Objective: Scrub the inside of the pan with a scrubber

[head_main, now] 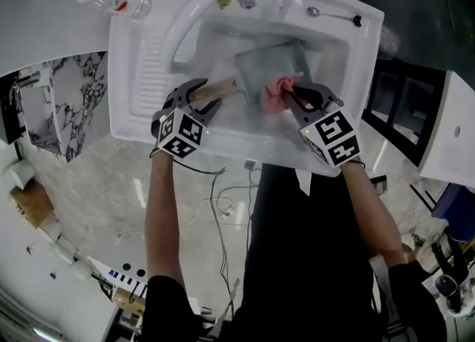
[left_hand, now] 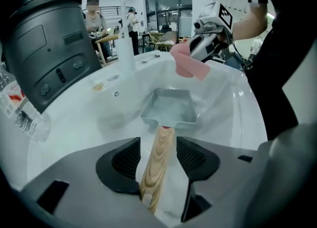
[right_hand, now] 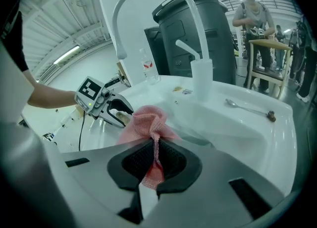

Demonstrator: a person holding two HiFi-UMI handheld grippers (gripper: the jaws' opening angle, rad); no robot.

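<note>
Right claw (right_hand: 154, 153) pinches scrubber (right_hand: 147, 120) | pan (head_main: 271, 62) corner hidden behind scrubber

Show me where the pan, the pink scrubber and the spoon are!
pan (left_hand: 171, 107): left gripper view, on its gray inside floor.
pink scrubber (right_hand: 147, 119): right gripper view, on its bunched-up top.
spoon (right_hand: 250, 109): right gripper view, on the middle of its handle.

My head camera looked steeply down on the sink (head_main: 133, 110) from above, with both grippers at its near edge. The left gripper (head_main: 208, 94) camera sat low and close behind its own jaws, facing across the sink. The right gripper (head_main: 298, 99) camera faced back the opposite way. Each caught the other gripper, and all three views shared the sink.
</note>
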